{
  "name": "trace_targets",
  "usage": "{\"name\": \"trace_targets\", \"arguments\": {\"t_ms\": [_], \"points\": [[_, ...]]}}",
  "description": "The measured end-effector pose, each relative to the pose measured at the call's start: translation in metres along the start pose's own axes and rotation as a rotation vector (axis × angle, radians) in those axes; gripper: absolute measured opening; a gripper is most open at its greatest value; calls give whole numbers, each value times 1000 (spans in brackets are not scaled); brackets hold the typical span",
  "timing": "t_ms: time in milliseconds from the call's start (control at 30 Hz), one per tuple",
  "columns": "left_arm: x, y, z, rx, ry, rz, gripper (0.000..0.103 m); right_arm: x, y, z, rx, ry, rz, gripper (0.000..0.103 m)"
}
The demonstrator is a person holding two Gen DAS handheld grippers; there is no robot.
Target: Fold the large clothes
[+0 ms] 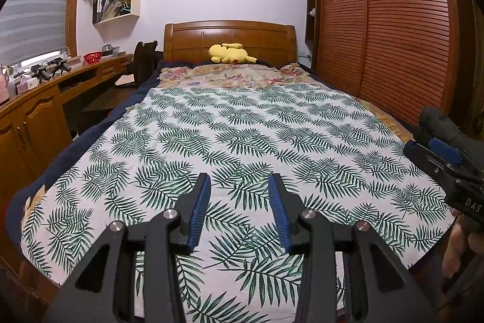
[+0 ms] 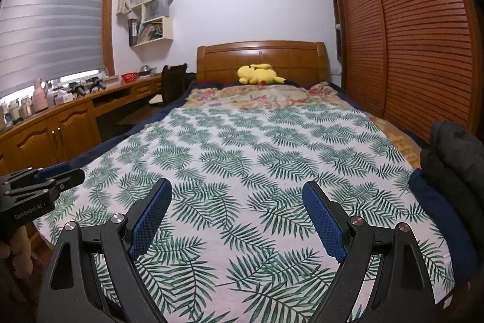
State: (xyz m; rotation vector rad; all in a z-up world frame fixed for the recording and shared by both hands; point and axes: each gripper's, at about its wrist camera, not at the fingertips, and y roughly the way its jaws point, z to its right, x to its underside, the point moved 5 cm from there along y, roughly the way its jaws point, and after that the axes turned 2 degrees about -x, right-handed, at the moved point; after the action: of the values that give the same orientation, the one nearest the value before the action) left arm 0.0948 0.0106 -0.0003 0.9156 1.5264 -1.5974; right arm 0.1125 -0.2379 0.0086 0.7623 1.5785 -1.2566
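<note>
Left gripper (image 1: 239, 186): held above sheet's (image 1: 242, 135) near end, fingers apart, gripping nothing. Sheet: spread flat over bed, long axis running from near edge toward headboard (image 1: 230, 40), far edge stopping short of plush (image 1: 231, 53). Right gripper (image 2: 237, 196): over sheet, right of left gripper, fingers wide apart, empty. Dark clothes (image 2: 450, 165): piled at sheet's right edge, cut off by frame; garment type unclear.
</note>
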Motion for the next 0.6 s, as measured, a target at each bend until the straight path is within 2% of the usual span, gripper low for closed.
{"name": "trace_targets", "arguments": {"t_ms": [600], "points": [[1,-7,3,2,-9,18,39,0,-1,0,-2,3,4,90]]}}
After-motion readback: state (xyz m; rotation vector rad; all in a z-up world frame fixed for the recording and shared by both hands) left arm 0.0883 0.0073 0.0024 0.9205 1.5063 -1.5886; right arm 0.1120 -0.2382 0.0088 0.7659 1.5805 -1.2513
